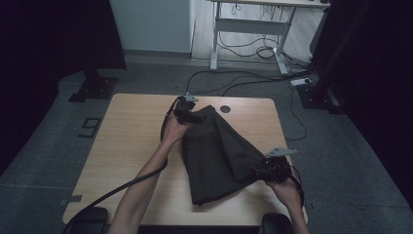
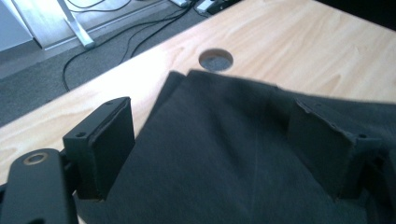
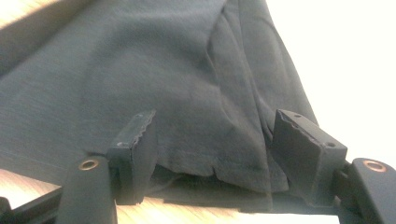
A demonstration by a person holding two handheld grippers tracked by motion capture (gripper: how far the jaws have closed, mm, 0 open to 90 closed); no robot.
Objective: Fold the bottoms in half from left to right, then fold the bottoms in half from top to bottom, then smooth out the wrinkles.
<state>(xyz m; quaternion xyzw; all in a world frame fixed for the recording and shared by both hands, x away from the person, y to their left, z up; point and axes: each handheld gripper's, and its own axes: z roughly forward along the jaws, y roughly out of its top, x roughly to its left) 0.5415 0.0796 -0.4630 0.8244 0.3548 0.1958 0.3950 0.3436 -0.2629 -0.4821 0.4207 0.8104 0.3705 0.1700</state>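
Lying diagonally across the bench [image 1: 126,141], the folded dark garment [image 1: 219,156] has its far corner between the left hand-held gripper's [image 1: 191,113] parted jaws, its near corner between the right hand-held gripper's [image 1: 272,170], likewise apart.

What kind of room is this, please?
Probably an office or lab set up for recording. A light wooden desk with a round cable hole stands on grey carpet, a second desk frame stands behind it with loose cables, and dark curtains hang at the sides.
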